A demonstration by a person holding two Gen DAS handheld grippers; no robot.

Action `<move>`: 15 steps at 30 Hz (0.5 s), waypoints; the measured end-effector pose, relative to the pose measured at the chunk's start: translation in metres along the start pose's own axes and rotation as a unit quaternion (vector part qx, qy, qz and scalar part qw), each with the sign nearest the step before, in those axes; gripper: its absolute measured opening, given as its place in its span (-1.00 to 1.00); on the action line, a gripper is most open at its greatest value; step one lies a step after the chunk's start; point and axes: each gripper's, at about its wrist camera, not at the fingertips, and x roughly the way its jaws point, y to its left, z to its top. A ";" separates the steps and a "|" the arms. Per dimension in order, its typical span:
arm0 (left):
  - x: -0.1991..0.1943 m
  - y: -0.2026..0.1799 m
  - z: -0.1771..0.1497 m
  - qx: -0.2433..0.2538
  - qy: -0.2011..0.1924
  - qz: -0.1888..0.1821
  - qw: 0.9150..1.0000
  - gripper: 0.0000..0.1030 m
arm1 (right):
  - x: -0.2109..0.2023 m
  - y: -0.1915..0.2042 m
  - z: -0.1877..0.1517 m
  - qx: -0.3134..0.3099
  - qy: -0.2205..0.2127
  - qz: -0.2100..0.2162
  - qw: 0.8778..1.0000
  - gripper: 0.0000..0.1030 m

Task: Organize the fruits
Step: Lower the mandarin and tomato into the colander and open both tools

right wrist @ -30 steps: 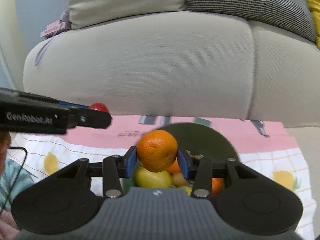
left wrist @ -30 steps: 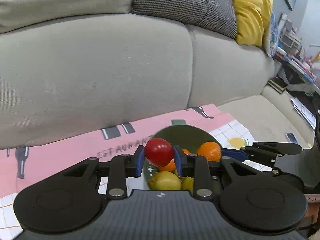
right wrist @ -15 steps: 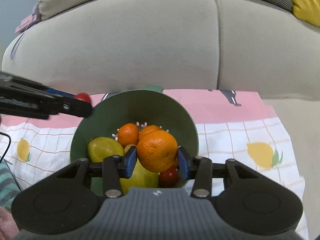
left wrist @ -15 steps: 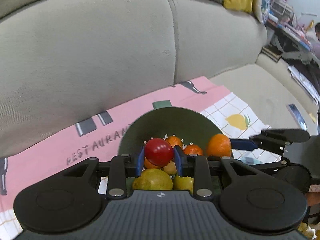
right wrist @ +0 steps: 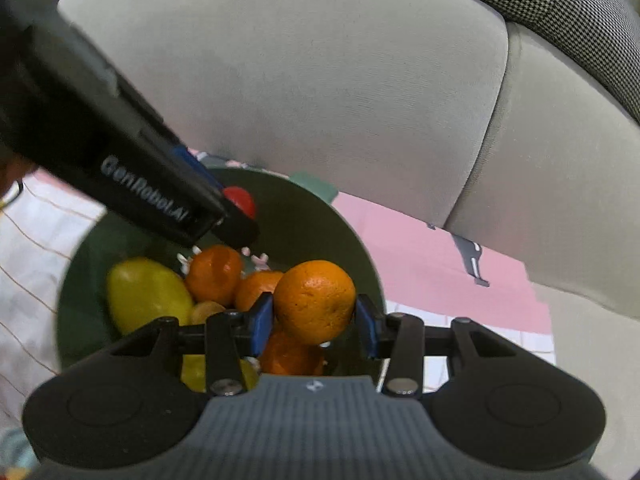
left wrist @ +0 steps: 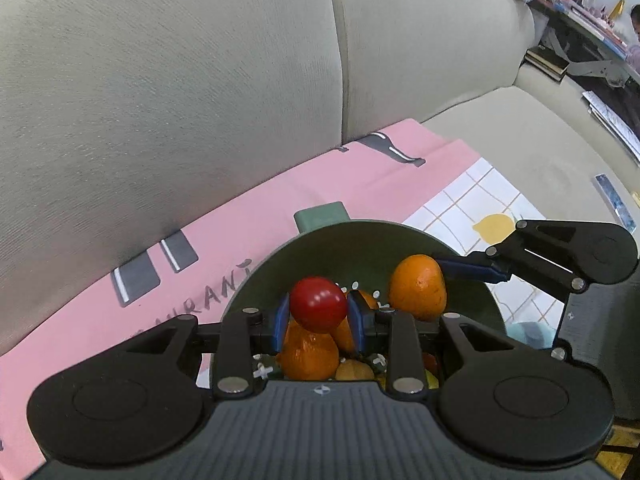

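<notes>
My left gripper (left wrist: 318, 317) is shut on a small red fruit (left wrist: 317, 304) and holds it over the green bowl (left wrist: 340, 240). In the right wrist view the same red fruit (right wrist: 240, 201) shows at the tip of the left gripper (right wrist: 236, 216), above the bowl's far side. My right gripper (right wrist: 314, 322) is shut on an orange (right wrist: 314, 301), just above the bowl (right wrist: 320, 216). That orange (left wrist: 417, 287) also appears in the left wrist view, pinched by the right gripper (left wrist: 460, 270). The bowl holds several oranges (right wrist: 214, 274) and a yellow-green fruit (right wrist: 148, 294).
The bowl stands on a pink cloth (left wrist: 240, 232) and a white checked cloth with lemon prints (left wrist: 492, 216), both spread on a beige sofa seat. The sofa back (left wrist: 160, 80) rises right behind. A cluttered table (left wrist: 580, 52) lies far right.
Both grippers have dropped lower and come in over the bowl with their fruits still held. The bowl now fills more of each view, and the left gripper reaches further into the right wrist view.
</notes>
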 end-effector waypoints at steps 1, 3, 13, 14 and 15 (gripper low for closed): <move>0.004 0.000 0.001 0.002 0.003 0.000 1.000 -0.33 | 0.003 0.000 -0.001 -0.003 0.001 0.000 1.000 -0.20; 0.010 0.000 0.002 0.006 0.009 0.002 1.000 -0.33 | 0.005 0.000 -0.002 -0.009 0.003 0.001 1.000 -0.20; 0.030 0.002 0.002 0.008 0.025 0.006 1.000 -0.33 | 0.015 0.006 -0.009 -0.035 0.006 -0.003 0.999 -0.20; 0.031 0.002 0.002 0.010 0.025 0.006 1.000 -0.33 | 0.015 0.006 -0.008 -0.034 0.006 -0.003 0.999 -0.20; 0.032 0.001 0.002 0.012 0.025 0.006 1.000 -0.33 | 0.016 0.006 -0.008 -0.033 0.005 -0.002 0.999 -0.20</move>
